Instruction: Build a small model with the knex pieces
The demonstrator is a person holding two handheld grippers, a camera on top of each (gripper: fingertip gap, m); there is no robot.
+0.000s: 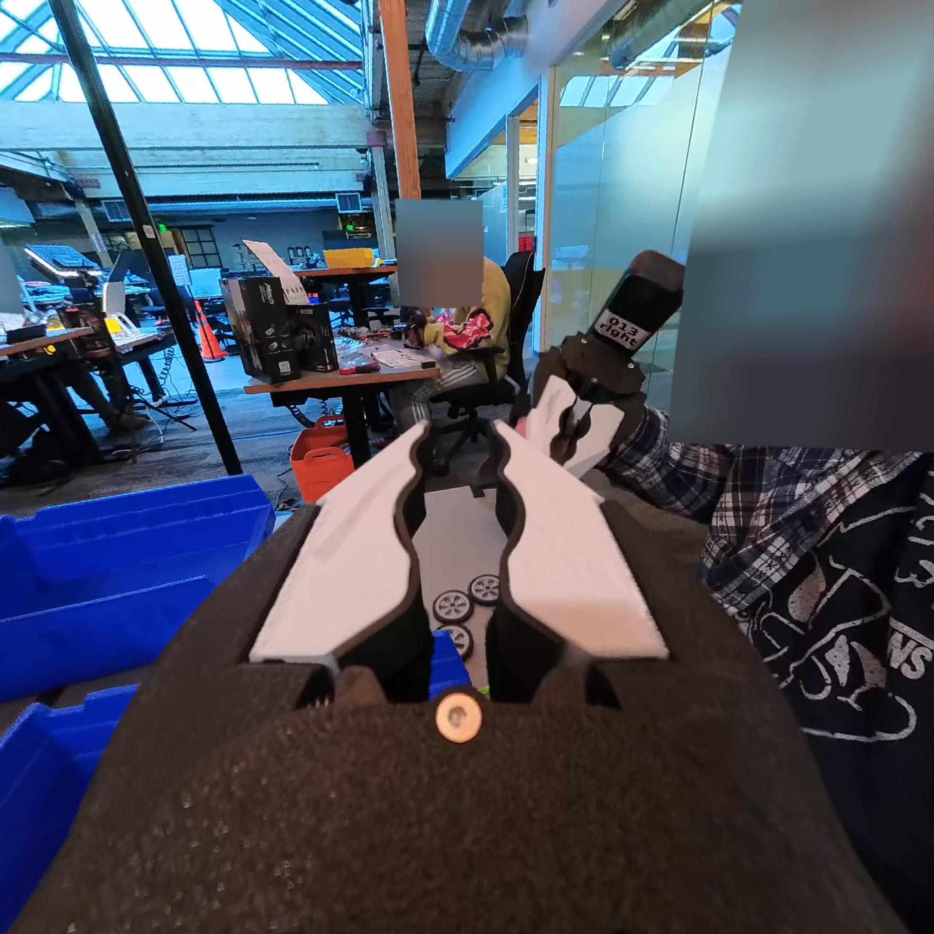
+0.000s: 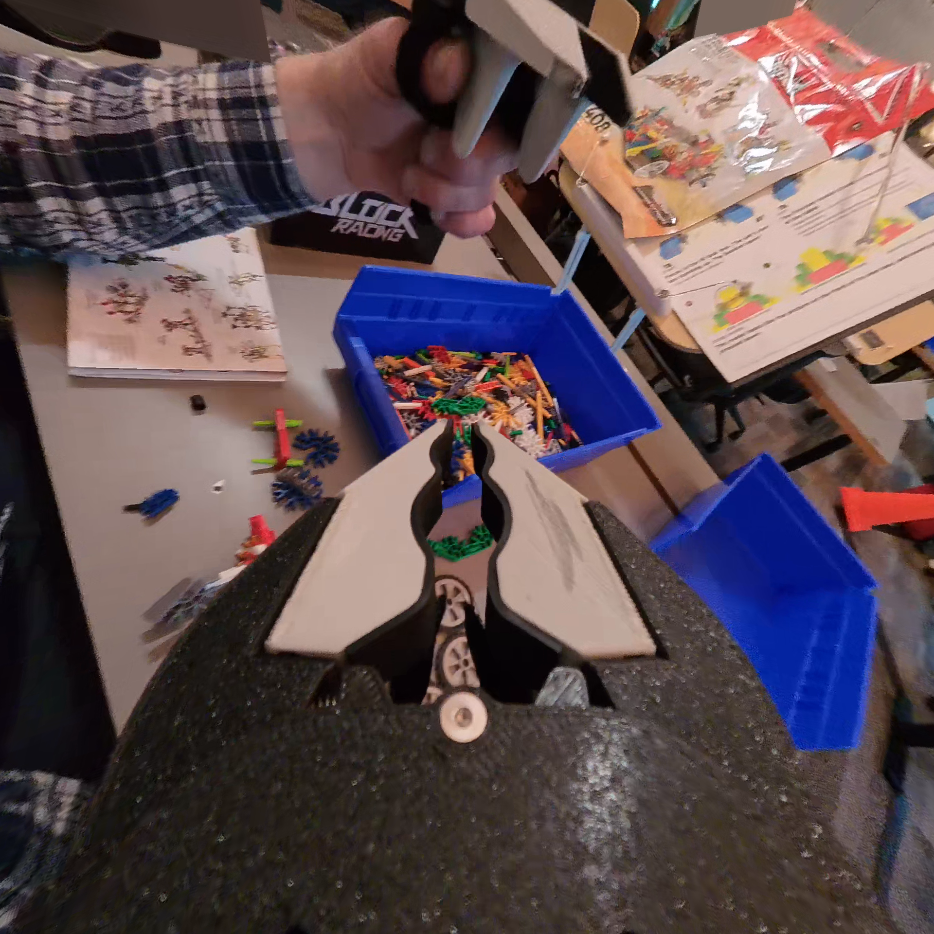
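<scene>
My left gripper (image 1: 462, 429) is open with nothing between its fingers, and it is raised and points out into the room. Below it, grey wheels (image 1: 455, 606) lie on the white table. In the right wrist view a hand (image 2: 354, 126) holds the left gripper (image 2: 505, 146) at the top, fingers pointing down. My right gripper (image 2: 462, 427) is nearly closed, with a narrow gap at the tips and nothing in it. It hovers over the near rim of a blue bin (image 2: 581, 343) full of coloured construction pieces (image 2: 480, 394). The right gripper also shows in the left wrist view (image 1: 568, 450).
A green connector (image 2: 462, 543) and wheels (image 2: 455, 601) lie under my right fingers. Loose pieces (image 2: 288, 455) and a booklet (image 2: 172, 313) lie to the left. A second blue bin (image 2: 783, 606) stands to the right. Blue bins (image 1: 126, 556) sit left of my left gripper. One gripper's finger ends stand about 12 centimeters off the other's.
</scene>
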